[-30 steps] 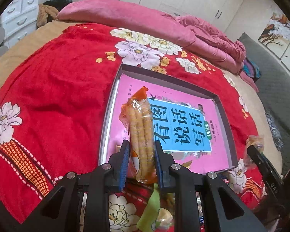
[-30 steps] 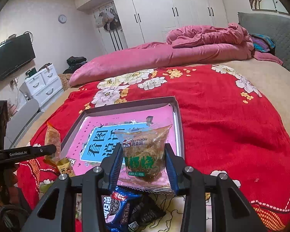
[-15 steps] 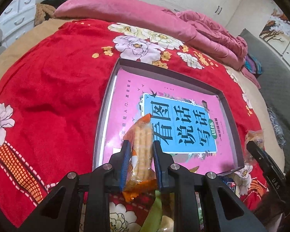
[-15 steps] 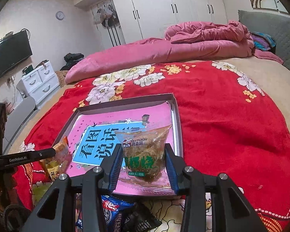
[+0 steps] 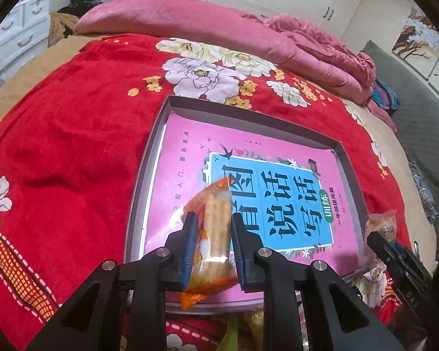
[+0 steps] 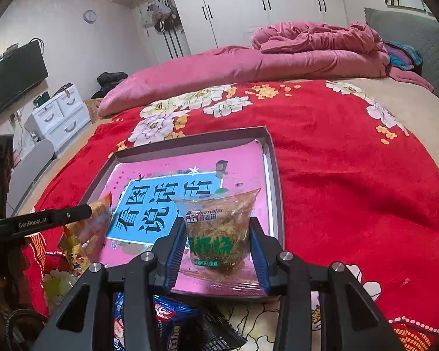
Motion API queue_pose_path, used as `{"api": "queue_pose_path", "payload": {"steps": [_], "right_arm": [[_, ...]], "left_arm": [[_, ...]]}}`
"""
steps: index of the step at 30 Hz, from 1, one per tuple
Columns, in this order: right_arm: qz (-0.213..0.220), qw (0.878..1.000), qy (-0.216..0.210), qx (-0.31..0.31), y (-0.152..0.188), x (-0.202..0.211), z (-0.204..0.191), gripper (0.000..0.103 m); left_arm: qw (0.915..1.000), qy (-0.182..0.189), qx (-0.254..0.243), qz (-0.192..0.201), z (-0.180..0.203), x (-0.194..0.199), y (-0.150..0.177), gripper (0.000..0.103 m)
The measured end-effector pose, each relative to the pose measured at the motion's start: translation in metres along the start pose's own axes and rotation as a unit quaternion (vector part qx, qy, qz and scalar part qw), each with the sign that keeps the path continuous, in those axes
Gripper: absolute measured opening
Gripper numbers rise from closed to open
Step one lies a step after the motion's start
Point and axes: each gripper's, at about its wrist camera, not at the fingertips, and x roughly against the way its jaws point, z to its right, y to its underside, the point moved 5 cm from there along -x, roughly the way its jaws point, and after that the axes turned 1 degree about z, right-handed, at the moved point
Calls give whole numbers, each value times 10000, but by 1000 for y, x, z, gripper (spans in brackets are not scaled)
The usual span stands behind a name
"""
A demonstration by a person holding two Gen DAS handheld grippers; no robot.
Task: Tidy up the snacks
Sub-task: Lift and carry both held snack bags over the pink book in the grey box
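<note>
Both grippers are tilting down over the tray point(image 5: 149, 158): the left gripper point(image 5: 211, 238) is clamping an orange cracker pack point(image 5: 212, 228), sticking out toward twelve o'clock; the right gripper point(image 6: 218, 244) is squeezing a clear noodle-snack bag point(image 6: 219, 228) upright between its pads.

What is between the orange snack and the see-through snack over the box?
In the right wrist view, only the pink book in the box lies between the orange snack and the see-through snack.

dark snack packets point(image 6: 172, 324) half hidden under right hand-held gripper point(image 6: 218, 248), print unreadable
</note>
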Motion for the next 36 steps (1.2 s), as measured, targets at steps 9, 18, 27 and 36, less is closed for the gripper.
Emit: {"api": "queue_pose_path", "payload": {"steps": [9, 18, 27, 36], "right_arm": [[-184, 9998, 33, 21, 8, -9, 1, 43], [-407, 9990, 157, 30, 16, -15, 4, 43], [-476, 9987, 171, 42, 25, -13, 5, 42], [-484, 9987, -54, -175, 25, -9, 6, 42]], "left_arm": [[9999, 50, 112, -82, -4, -7, 4, 24], [9995, 205, 190, -159, -4, -4, 8, 24], [9989, 321, 228, -247, -5, -1, 13, 24], [9989, 349, 190, -256, -5, 7, 17, 24]]}}
